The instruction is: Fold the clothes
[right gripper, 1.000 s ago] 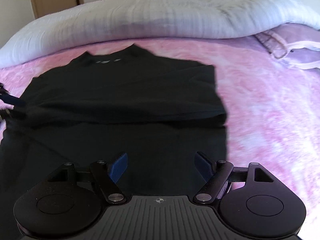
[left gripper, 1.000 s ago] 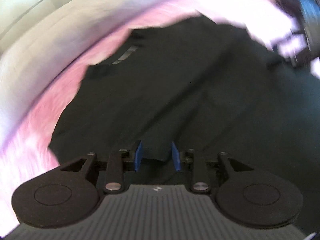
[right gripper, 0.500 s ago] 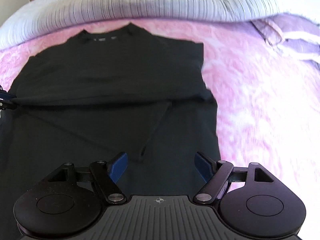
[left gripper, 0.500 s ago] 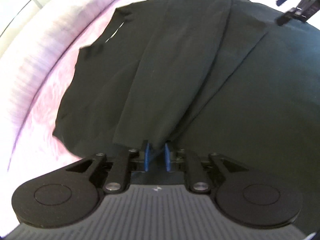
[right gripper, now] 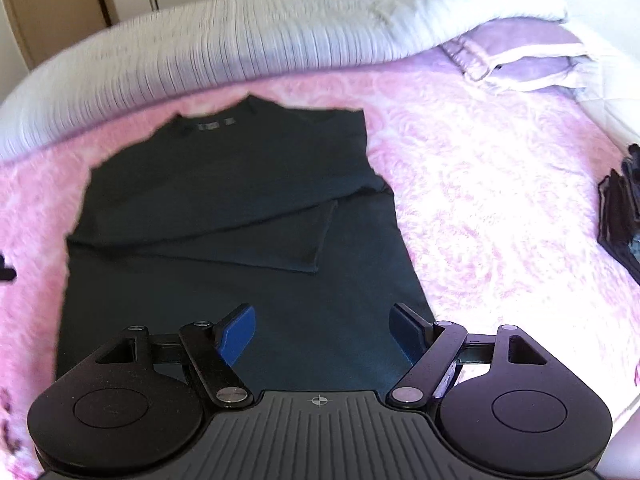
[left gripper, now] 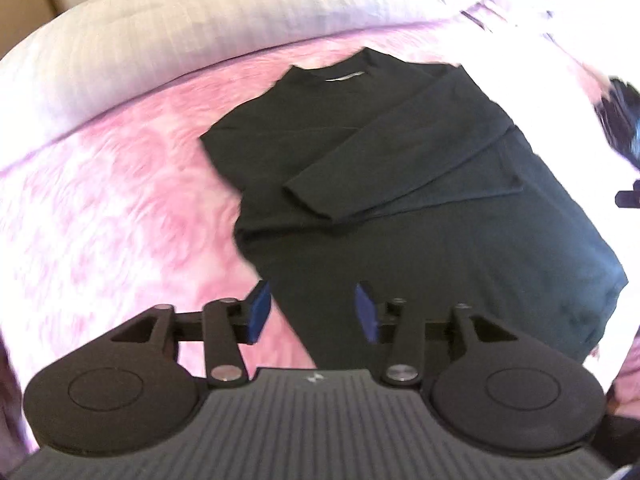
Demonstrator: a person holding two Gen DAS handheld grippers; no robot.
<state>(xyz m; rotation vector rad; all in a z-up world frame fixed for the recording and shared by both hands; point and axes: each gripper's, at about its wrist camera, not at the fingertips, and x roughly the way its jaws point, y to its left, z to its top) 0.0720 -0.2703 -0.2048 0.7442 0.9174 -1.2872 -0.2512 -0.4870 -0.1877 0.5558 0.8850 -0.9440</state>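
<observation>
A bed with a fluffy pink blanket (right gripper: 480, 200) and a white duvet (right gripper: 240, 48) across the top of the frame carries a black long-sleeved top (right gripper: 240, 200) lying flat at centre, both sleeves crossed over its chest. The left hand-held gripper (left gripper: 312, 312) and right hand-held gripper (right gripper: 320, 332) hover released and empty above the hem at lower centre. The loose sleeves could likely slide off if the hem is lifted unevenly, spoiling the fold.

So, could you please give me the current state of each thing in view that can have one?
Black shirt: flat on the pink blanket, both sleeves folded across the chest.
Left gripper: open, empty.
Right gripper: open, empty.
White duvet: bunched along the far edge.
</observation>
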